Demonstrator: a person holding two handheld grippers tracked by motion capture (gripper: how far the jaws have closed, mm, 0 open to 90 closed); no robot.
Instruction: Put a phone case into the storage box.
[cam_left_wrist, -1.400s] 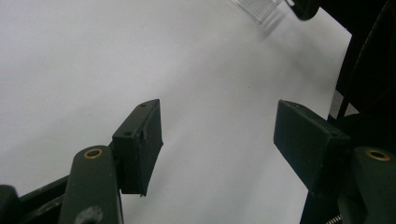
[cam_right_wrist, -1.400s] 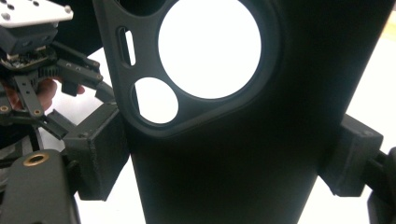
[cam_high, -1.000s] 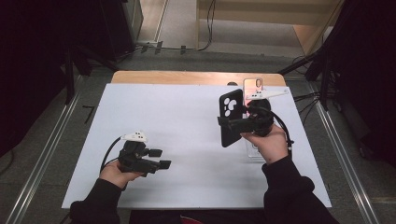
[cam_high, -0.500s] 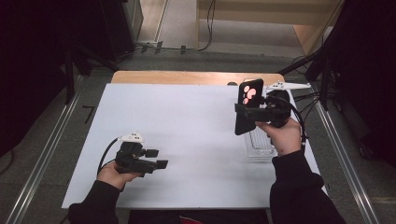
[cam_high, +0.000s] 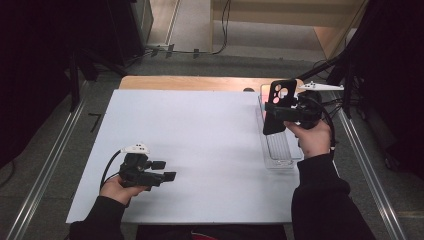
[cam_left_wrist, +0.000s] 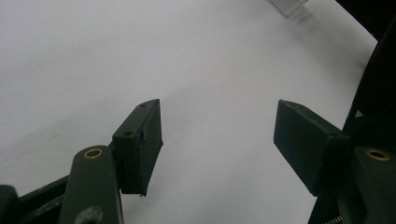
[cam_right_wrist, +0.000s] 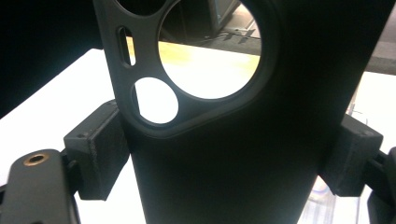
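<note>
The right gripper (cam_high: 274, 114) is pinching a black phone case (cam_high: 276, 106), its two pads pressing on the case's opposite long edges. In the right gripper view the phone case (cam_right_wrist: 243, 154) is standing upright between the jaws and rising well above them, with its round camera cut-outs at the top, and the pale table showing through those holes. From the high view the case is being held up in the air at the table's (cam_high: 200, 135) right side, just above the far end of a clear plastic tray (cam_high: 277, 150) that is lying along the white sheet's right edge. The case's camera end is pointing toward the far edge of the table, and the right hand (cam_high: 315, 140) is sitting behind and to the right of it.

The left gripper (cam_high: 167, 172) is resting low over the near left part of the table, well apart from the case. In the left gripper view its jaws are standing spread with nothing between them, and the left gripper (cam_left_wrist: 217, 140) is looking across bare white surface
</note>
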